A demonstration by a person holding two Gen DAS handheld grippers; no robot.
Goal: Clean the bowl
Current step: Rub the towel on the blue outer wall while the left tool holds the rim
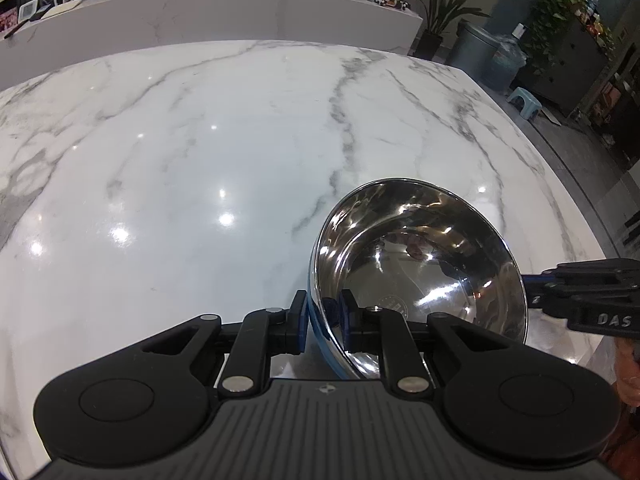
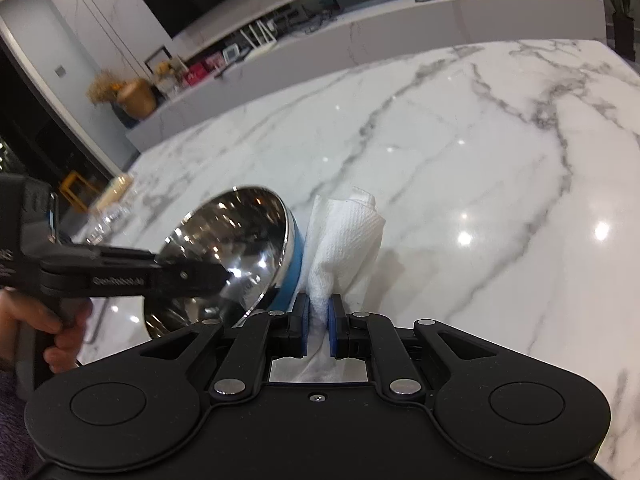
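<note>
I see the marble bench [image 1: 200,152] filling most of both views, glossy with ceiling lights reflected on it. Behind it runs a long white ledge [image 1: 224,12] crowded with small items too far off to tell apart, and plants [image 1: 444,4] stand at its far end.

The bowl [image 1: 420,256], steel inside and blue outside, is tilted on its side over the near part of the bench, its mouth turned toward my left camera. My left tongs [image 1: 323,322] are clamped on its rim, one pad inside and one outside the wall. From the right camera I see a hand [image 2: 60,332] gripping that tool's handle.

My right tongs [image 2: 318,324] are clamped on a wad of white paper towel [image 2: 344,240]. The towel stands up from the pads and sits just beside the bowl's blue outer wall; whether it touches the wall I cannot tell.
</note>
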